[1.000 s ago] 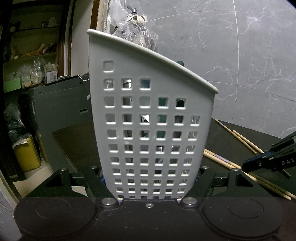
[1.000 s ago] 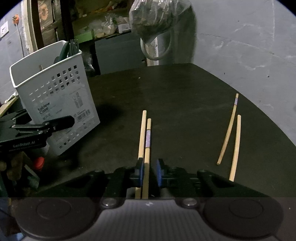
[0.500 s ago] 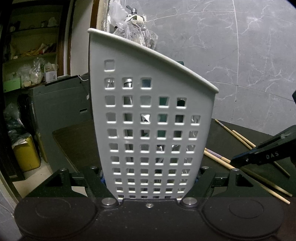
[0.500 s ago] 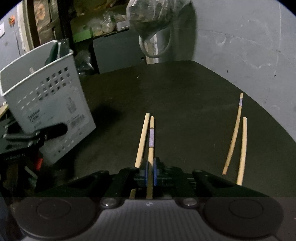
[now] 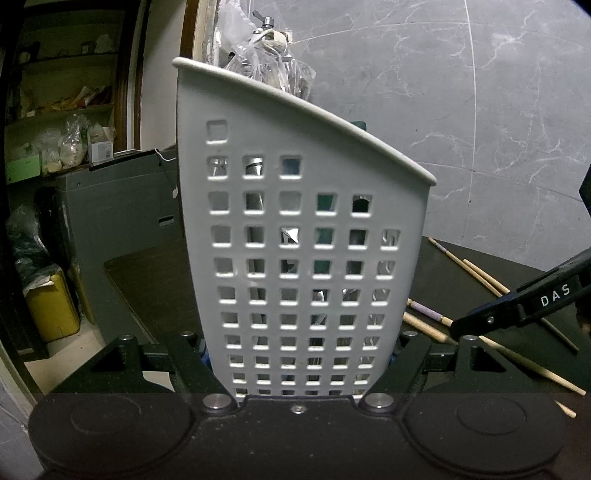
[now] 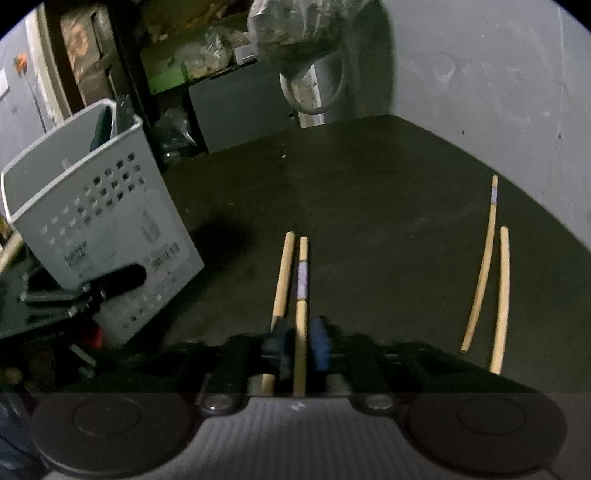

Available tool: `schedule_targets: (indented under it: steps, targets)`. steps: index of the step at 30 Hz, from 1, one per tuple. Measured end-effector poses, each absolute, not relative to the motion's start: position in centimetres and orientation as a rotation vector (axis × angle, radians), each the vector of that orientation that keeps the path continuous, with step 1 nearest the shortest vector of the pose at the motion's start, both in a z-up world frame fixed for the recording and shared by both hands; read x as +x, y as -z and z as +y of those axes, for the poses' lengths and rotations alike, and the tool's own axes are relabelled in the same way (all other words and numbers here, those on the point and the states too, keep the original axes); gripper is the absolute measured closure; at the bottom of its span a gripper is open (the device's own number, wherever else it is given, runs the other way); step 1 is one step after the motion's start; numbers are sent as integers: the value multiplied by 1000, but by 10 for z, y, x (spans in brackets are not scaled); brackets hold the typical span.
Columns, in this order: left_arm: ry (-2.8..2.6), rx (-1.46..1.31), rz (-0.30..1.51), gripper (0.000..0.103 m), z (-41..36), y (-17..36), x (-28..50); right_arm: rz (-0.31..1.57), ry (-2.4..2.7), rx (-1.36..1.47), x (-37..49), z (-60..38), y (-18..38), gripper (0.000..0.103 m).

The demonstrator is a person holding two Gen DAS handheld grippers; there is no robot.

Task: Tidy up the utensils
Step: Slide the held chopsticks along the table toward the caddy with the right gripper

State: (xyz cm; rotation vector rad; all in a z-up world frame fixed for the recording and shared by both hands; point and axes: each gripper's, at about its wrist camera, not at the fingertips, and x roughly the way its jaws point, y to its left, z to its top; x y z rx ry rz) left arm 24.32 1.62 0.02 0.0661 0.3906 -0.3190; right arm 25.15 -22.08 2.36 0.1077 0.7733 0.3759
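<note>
We hold the white perforated basket (image 5: 303,258) clamped at its base in our left gripper (image 5: 299,369), tipped on the dark tabletop (image 6: 369,192) so its open mouth leans toward the loose chopsticks; the tilt, we judge, is meant to give long sticks an easy way in. Through the square holes we glimpse metal cutlery and something green already inside.

Our right gripper (image 6: 299,350) straddles the banded chopstick (image 6: 302,295), its blue pads (image 6: 320,349) on either side, and the jaws are opening around it. The view is blurred, yet a gap shows beside the stick, so we read it as released, not pinched. The plain chopstick (image 6: 282,277) lies just beside it on the left, partly under the left pad, which may be why a clean grip on one stick is hard here.

A second pair of chopsticks (image 6: 491,266) rests well apart to the right, near the table's right edge, one banded, one plain. Between the two pairs the tabletop is bare, leaving room to swing sideways. The basket stands near the table's left edge, so pushing it further that way risks a fall. Beyond the far edge we see a grey wall (image 6: 480,74) and a hanging plastic bag (image 6: 295,29).
</note>
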Motion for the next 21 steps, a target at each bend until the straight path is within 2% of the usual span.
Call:
schedule_targets:
  steps: [1, 8, 21]
  targets:
    - [319, 67, 391, 27, 16, 0, 243, 777, -382, 126, 253, -221, -24, 46]
    - [319, 65, 391, 27, 16, 0, 243, 776, -362, 3, 254, -195, -24, 45]
    - [320, 67, 390, 27, 16, 0, 243, 788, -417, -19, 252, -172, -25, 34]
